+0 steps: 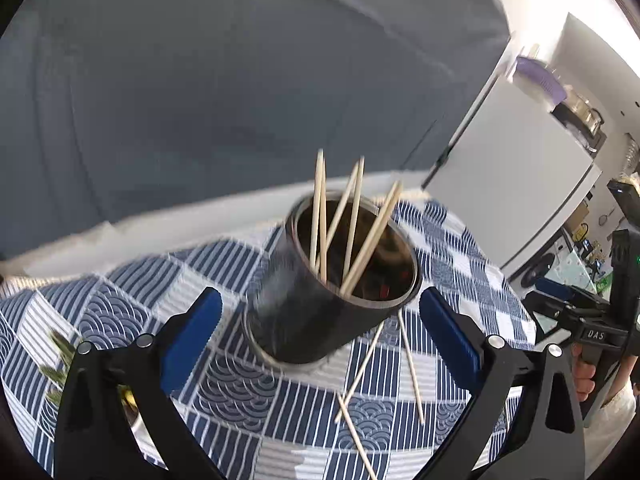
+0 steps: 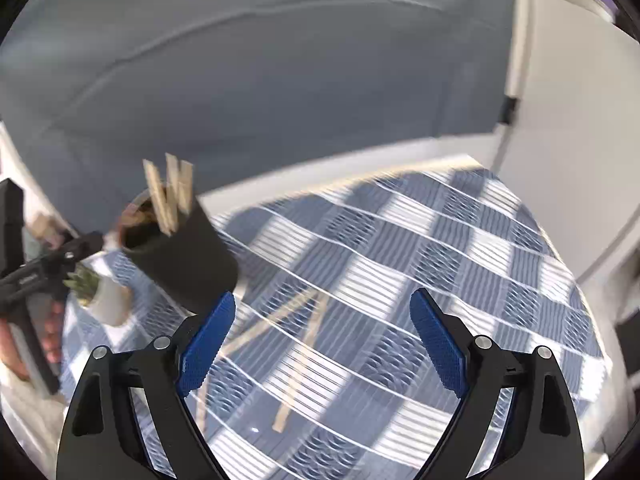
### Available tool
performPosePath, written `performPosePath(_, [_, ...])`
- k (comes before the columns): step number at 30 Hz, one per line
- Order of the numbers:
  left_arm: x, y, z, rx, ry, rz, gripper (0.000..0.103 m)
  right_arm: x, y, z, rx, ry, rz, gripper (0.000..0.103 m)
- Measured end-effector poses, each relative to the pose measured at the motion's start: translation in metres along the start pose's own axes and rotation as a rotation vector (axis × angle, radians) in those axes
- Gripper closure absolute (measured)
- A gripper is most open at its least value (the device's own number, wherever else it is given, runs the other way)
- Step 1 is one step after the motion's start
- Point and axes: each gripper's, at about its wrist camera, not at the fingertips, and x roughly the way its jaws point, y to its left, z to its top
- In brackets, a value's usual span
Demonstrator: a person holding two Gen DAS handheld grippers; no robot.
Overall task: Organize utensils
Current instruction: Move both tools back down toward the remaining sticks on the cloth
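Observation:
A dark cylindrical holder [image 1: 320,304] stands on the blue-and-white checked tablecloth [image 1: 248,396] with several wooden chopsticks [image 1: 352,232] sticking out of it. My left gripper [image 1: 320,300] is open, its blue pads on either side of the holder and clear of its wall. Three loose chopsticks [image 1: 360,376] lie on the cloth just in front of the holder. In the blurred right wrist view my right gripper [image 2: 323,300] is open over the loose chopsticks [image 2: 300,356], with nothing between its pads. The holder [image 2: 184,256] stands to its left.
A small white pot with a green plant [image 2: 106,300] stands left of the holder. A grey sofa [image 1: 240,80] runs behind the round table. A white fridge [image 1: 516,184] stands at the right. The cloth's far edge [image 1: 520,312] curves away near a hand [image 1: 584,376] holding the other gripper.

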Motion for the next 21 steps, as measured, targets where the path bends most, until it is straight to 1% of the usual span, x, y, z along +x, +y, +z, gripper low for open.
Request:
performPosePath(8, [0.013,-0.001,-0.024,0.002,0.08,0.037,0.006,0.01,-0.047,-0.038,0.074,0.107,-0.094,0.018])
performPosePath(16, [0.037,-0.008,-0.059,0.041,0.207,0.076,0.006,0.026,-0.091,-0.095,0.131,0.258,-0.177,0.018])
performPosePath(21, [0.052,-0.01,-0.075,0.05,0.261,0.109,0.006,0.036,-0.116,-0.125,0.192,0.32,-0.202,0.018])
